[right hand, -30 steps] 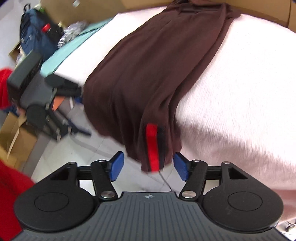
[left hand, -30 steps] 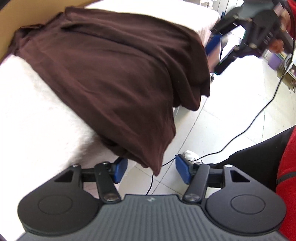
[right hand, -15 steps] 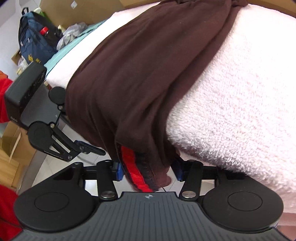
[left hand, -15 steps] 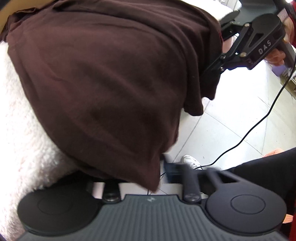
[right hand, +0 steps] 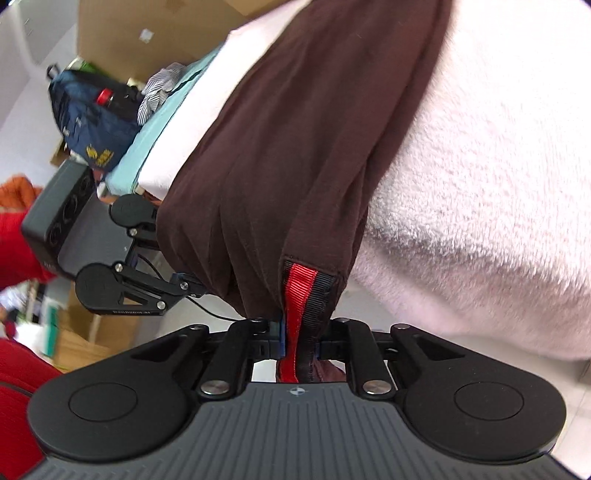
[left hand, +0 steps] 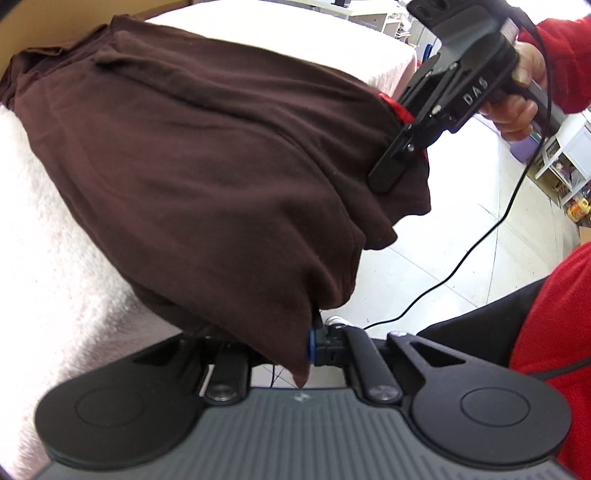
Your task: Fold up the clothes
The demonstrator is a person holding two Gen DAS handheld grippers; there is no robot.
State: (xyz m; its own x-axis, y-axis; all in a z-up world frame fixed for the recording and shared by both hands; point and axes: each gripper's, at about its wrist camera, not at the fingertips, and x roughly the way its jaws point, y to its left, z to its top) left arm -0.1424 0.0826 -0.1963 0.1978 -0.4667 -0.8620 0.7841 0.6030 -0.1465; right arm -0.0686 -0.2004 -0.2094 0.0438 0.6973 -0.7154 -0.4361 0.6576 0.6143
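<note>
A dark brown garment (left hand: 207, 155) lies across a fluffy white cover (left hand: 44, 258) and hangs over its edge. My left gripper (left hand: 295, 345) is shut on one lower corner of the hem, and the cloth hides its left finger. My right gripper (right hand: 299, 343) has its jaws closing on the other hem corner, with the red and black stripe (right hand: 301, 295) pressed between the pads. In the left wrist view the right gripper (left hand: 399, 162) shows at the garment's far edge, held by a hand. In the right wrist view the left gripper (right hand: 184, 286) reaches in under the cloth.
White tiled floor (left hand: 424, 258) with a black cable (left hand: 461, 266) lies below the edge. A navy backpack (right hand: 88, 114), a teal cloth (right hand: 159, 140) and cardboard boxes (right hand: 147, 29) sit beyond the cover. A person in red and black (left hand: 554, 314) stands close at the right.
Both grippers were open at the hanging hem and have since shut on it, the left one first. The right gripper moved in onto the striped corner and rolled.
</note>
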